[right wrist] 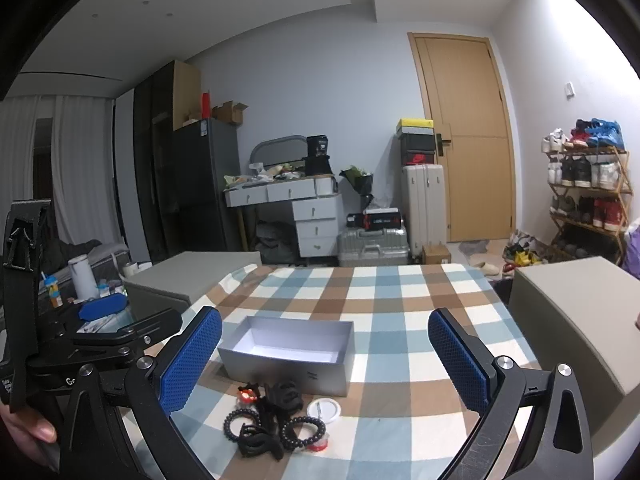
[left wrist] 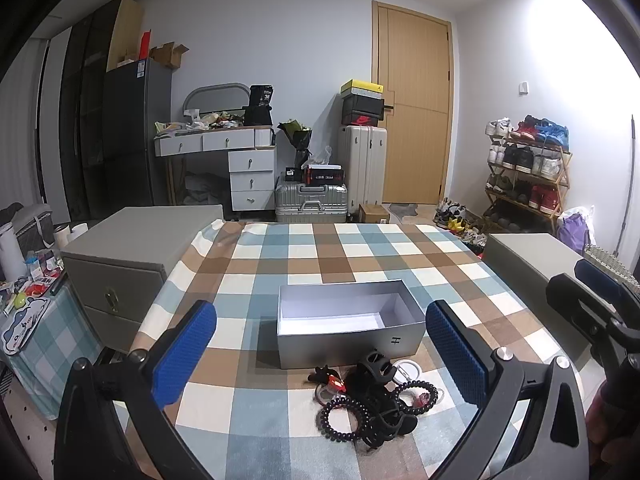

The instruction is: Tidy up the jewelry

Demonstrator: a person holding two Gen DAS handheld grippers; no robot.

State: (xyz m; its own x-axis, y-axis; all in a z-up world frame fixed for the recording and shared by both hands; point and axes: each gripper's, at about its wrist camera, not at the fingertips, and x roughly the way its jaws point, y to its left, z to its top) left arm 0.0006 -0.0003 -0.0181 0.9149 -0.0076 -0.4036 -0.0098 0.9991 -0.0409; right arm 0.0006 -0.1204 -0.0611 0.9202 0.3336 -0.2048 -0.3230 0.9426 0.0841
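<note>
An open grey box [left wrist: 348, 330] with a white inside stands on the checked tablecloth; it also shows in the right wrist view [right wrist: 290, 354]. In front of it lies a pile of hair accessories [left wrist: 372, 398]: black spiral hair ties [left wrist: 344, 420], a black claw clip [left wrist: 374, 364], a white ring [left wrist: 406, 370] and a red piece. The pile [right wrist: 276, 420] shows in the right wrist view too. My left gripper [left wrist: 324, 356] is open and empty, above the pile. My right gripper [right wrist: 324, 360] is open and empty, near the box and pile.
The table [left wrist: 312, 248] has a blue, brown and white checked cloth. Grey drawer cabinets [left wrist: 128, 256] stand at its left and right [right wrist: 580, 312]. Behind are suitcases [left wrist: 310, 202], a dresser, a door and a shoe rack [left wrist: 524, 172].
</note>
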